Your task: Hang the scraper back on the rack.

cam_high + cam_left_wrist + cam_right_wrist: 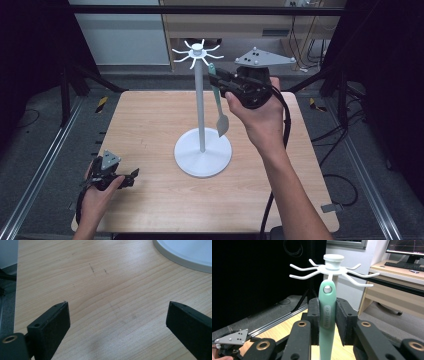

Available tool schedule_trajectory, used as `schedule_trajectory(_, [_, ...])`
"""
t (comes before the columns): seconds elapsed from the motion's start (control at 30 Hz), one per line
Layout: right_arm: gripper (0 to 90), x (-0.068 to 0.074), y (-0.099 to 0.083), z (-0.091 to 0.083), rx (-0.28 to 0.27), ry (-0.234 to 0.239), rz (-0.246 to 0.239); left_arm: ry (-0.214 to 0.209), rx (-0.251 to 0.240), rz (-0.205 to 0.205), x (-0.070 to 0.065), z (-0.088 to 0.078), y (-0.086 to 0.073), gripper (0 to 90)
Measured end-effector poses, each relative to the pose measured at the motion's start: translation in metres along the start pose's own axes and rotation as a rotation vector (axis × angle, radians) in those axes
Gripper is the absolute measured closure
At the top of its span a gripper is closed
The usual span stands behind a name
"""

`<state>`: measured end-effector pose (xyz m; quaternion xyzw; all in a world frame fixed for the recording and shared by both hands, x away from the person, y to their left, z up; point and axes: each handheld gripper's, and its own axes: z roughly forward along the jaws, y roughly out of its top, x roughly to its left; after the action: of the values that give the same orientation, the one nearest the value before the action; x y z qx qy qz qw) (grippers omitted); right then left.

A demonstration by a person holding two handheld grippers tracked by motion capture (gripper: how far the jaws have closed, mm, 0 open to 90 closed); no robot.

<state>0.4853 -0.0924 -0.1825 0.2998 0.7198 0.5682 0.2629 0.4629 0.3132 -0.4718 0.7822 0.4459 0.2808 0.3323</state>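
Above the wooden table (150, 130), the right gripper (327, 315) clamps an upright green spatula (327, 312) just below the hook rack (332, 268) at upper centre, while the left gripper (117, 322) rests open at lower left.

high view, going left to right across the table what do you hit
left claw low on the table → white hook stand on its round base → green spatula hanging tip down → right claw gripping its handle
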Motion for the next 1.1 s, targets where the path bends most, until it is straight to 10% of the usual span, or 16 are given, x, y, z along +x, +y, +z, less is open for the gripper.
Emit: schedule_trajectory(1.1, [74.4, 0.002, 0.0, 0.011, 0.007, -0.014, -0.004, -0.004, 0.007, 0.008, -0.002, 0.001, 0.0, 5.0])
